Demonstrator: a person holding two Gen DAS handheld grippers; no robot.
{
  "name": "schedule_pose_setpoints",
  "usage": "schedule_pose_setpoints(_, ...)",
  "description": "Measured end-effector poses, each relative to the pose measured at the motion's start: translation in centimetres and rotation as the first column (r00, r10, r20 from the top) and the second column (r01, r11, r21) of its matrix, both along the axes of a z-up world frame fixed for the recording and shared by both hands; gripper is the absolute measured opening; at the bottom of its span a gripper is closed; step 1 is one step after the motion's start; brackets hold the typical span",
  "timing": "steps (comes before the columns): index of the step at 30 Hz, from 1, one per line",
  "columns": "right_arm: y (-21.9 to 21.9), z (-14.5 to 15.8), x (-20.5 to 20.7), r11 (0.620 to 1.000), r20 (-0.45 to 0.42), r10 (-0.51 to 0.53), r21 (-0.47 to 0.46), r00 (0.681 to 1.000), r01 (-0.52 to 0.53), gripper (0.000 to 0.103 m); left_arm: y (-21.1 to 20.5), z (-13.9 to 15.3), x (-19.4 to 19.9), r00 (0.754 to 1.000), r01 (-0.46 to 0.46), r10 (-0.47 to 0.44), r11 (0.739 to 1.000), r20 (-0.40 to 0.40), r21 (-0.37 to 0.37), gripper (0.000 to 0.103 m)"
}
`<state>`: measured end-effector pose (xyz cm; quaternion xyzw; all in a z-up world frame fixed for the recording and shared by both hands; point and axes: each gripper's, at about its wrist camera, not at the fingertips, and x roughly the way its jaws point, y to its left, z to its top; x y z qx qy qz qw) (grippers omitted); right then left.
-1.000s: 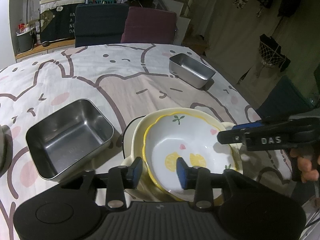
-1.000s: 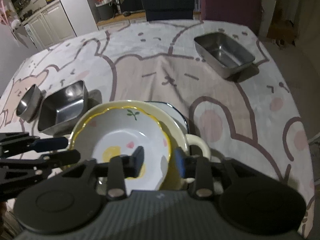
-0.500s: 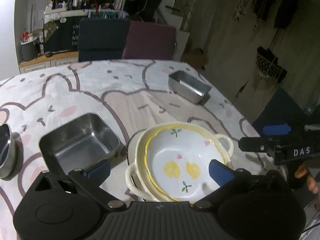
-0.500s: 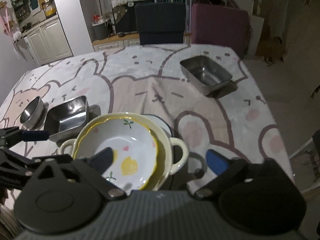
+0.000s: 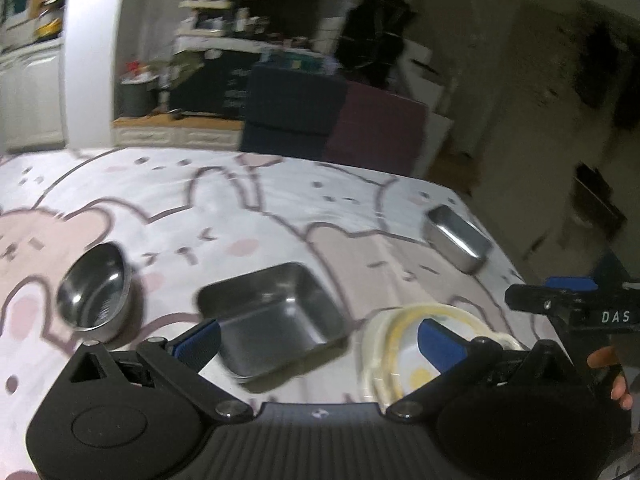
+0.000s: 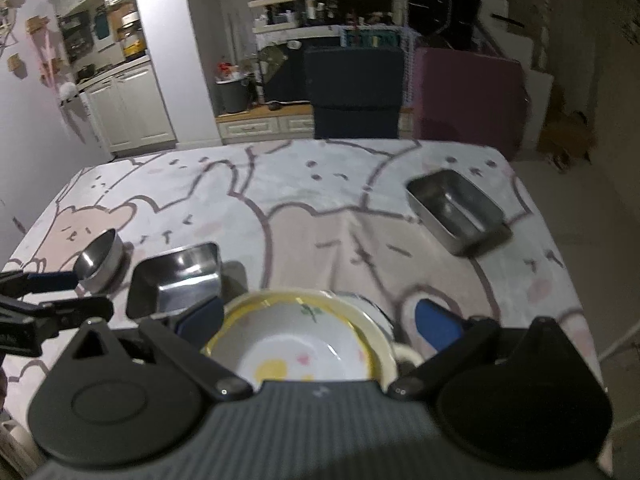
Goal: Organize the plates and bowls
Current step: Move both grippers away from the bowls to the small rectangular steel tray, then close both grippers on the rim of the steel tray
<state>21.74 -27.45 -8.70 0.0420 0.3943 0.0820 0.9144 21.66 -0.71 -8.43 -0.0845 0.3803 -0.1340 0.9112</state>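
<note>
Bowls (image 6: 304, 344) sit nested near the table's (image 6: 312, 208) front edge, lemon-print one on top. Left gripper (image 5: 320, 340) and right gripper (image 6: 320, 322) both hover spread wide, released, grasping nothing.

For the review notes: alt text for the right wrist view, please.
Open right gripper above a lemon-print bowl nested in a cream handled dish on a bunny tablecloth. Two steel trays and a steel bowl sit beyond.

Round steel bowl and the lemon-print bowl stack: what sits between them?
The square steel tray, seen in both wrist views; it stands apart from the round steel bowl and close beside the lemon-print bowl stack.
</note>
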Motion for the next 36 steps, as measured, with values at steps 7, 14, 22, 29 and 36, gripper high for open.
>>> schedule_pose_setpoints(7,4.1,-0.2,4.9,0.994,0.01,0.11,0.014,0.994,-0.11,0.103,4.1,-1.8,1.8,0.991,-0.115,0.113,0.993,-0.075,-0.013,0.103)
schedule_pose_setpoints(14,8.2,-2.2,9.8,0.981,-0.054,0.194,0.038,0.979,-0.192,0.103,7.2,-4.9,4.1,0.953,-0.243,0.227,0.968,-0.198,-0.057,0.103)
schedule_pose_setpoints(22,11.0,-5.5,13.8,0.972,-0.182,0.237,0.047,0.954,-0.232,0.088,8.2,-8.2,6.7,0.911,-0.308,0.252,0.943,-0.326,-0.13,0.101)
schedule_pose_setpoints(29,12.4,-8.0,15.8,0.961,-0.274,0.278,0.082,0.921,-0.265,0.047,7.1,-9.8,8.2,0.912,-0.262,0.194,0.953,-0.361,-0.151,0.072)
schedule_pose_setpoints(36,13.6,-9.4,16.4,0.951,-0.315,0.308,0.08,0.898,-0.298,0.02,6.9,-10.2,8.6,0.919,-0.24,0.169,0.956,-0.356,-0.167,0.025)
